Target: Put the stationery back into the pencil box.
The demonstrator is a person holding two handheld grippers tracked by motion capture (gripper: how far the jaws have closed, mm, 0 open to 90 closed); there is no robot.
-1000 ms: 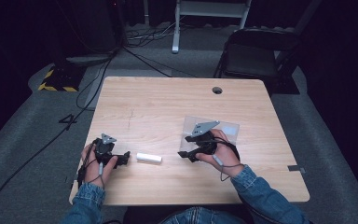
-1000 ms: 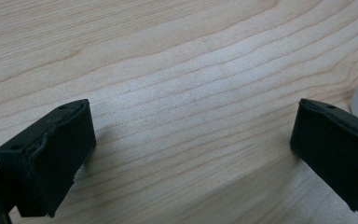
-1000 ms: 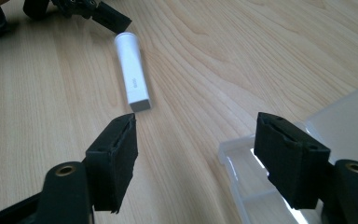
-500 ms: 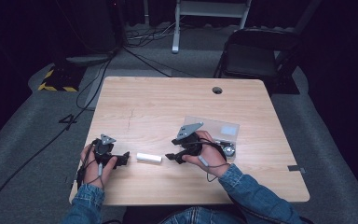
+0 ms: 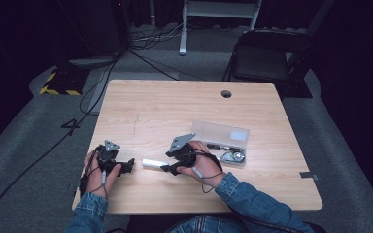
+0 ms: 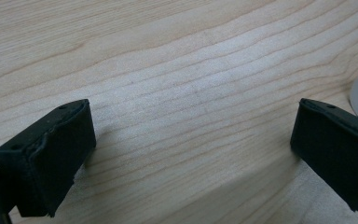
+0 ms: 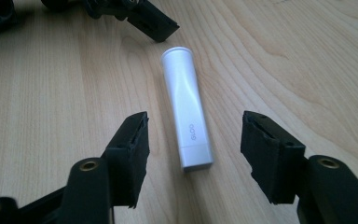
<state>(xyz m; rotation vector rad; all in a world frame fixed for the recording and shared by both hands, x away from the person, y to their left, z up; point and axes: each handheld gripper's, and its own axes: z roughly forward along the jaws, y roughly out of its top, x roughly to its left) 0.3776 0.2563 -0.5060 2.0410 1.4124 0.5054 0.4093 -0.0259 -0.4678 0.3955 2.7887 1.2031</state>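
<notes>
The right gripper (image 7: 193,149) stands spread astride the white tube (image 7: 186,112) on the bench (image 5: 175,107) — a skewed pinch could roll it toward the left gripper (image 5: 126,165), also spread, beyond the tube.

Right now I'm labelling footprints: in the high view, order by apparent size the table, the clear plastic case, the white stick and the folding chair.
1. Table
2. Folding chair, though farther from the camera
3. Clear plastic case
4. White stick

We see a folding chair (image 5: 266,60) beyond the table's (image 5: 175,104) far right corner, cables (image 5: 141,53) on the floor.
</notes>
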